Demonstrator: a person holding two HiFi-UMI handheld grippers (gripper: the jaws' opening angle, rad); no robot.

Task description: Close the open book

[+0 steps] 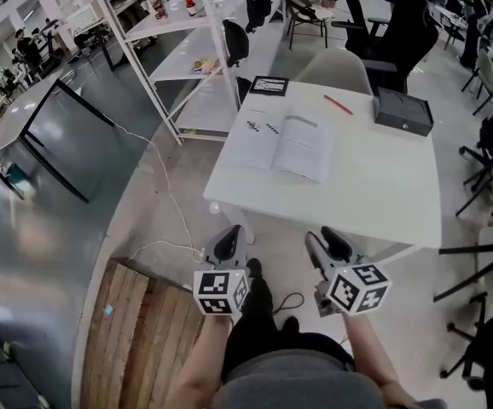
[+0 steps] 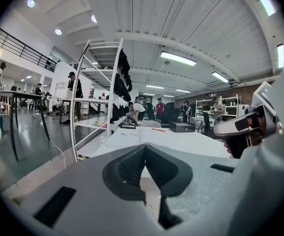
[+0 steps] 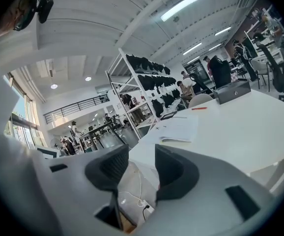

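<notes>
Open book (image 1: 282, 141) lies flat, pages up, on the white desk (image 1: 383, 194), left of centre, its spine running roughly near to far; red pen (image 1: 338, 105) and black box (image 1: 404, 111) sit farther off to the right, both apart from it. Left claw (image 1: 227, 244) and right claw (image 1: 327, 245) hang side by side off the desk's near edge, well short of the book, both aimed toward it. Left claw: jaws together, nothing between them; right claw: jaws apart, gap empty. Handling, by judgement only: a thin, soft-covered volume, light and floppy; pages liable to crease or tear if pinched hard; the smooth desk top will probably let it skate when pushed. Best hold looks like the free outer edge of one half; the right-hand half suits, being on the side of the parted claw; lift that edge and fold it over the spine; the closed claw could press the other half down to stop sliding.
</notes>
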